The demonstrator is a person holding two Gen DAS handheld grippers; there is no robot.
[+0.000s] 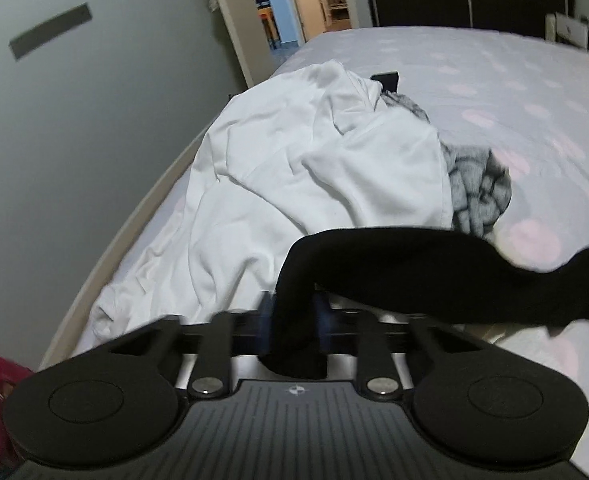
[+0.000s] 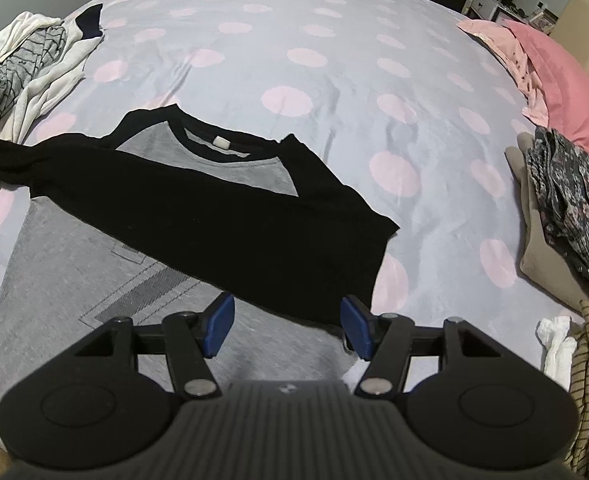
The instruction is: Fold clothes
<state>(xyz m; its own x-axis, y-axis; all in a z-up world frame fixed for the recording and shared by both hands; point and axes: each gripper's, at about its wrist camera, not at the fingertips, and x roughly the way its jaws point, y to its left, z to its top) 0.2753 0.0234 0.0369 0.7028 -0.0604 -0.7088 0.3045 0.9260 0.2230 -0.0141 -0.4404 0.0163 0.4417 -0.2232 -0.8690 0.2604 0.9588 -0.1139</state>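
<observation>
One raglan shirt (image 2: 74, 264) with two black sleeves: left gripper (image 1: 292, 312) clamps one sleeve (image 1: 414, 260) (pads mostly hidden); right gripper (image 2: 286, 326) gapes wide, empty

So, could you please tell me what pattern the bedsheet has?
Pale lavender-grey bedsheet with pink polka dots, clearest in the right wrist view.

Both grippers: black ribbed body, round side discs, silver pivot screws, blue pads on fingers (image 2: 219, 326).
</observation>
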